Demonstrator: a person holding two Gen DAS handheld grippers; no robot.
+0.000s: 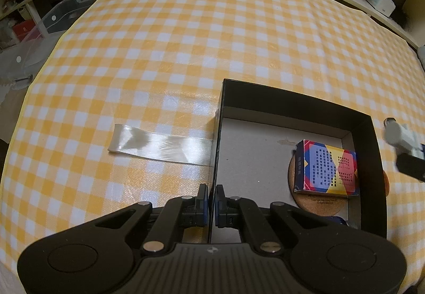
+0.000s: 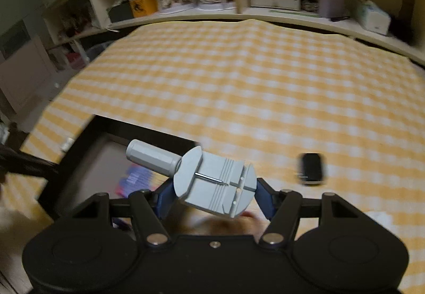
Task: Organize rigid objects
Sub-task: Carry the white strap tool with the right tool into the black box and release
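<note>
Black box point(image 1: 300, 97) open-topped on the yellow-check table point(image 1: 186, 42), holding a cork coaster point(image 1: 316, 203) and a printed card pack point(image 1: 328, 170).

Sits at the near right of the table in the left wrist view, satin ribbon point(image 1: 159, 146) trailing flat from its left wall across the cloth. Carries the card pack lying partly on the coaster near the right wall, pale floor otherwise bare. Left claw point(image 1: 211, 201) nearly together, pinched on the box's near left wall, one finger outside, one inside. Right claw point(image 2: 212, 195) clamped on a grey watch-link tool point(image 2: 212, 182), cylindrical handle pointing left over the box's right edge; appears, blurred, just beyond the right wall in the left wrist view. Small black device point(image 2: 312, 169) lying apart on the cloth to the right, blurred.
</note>
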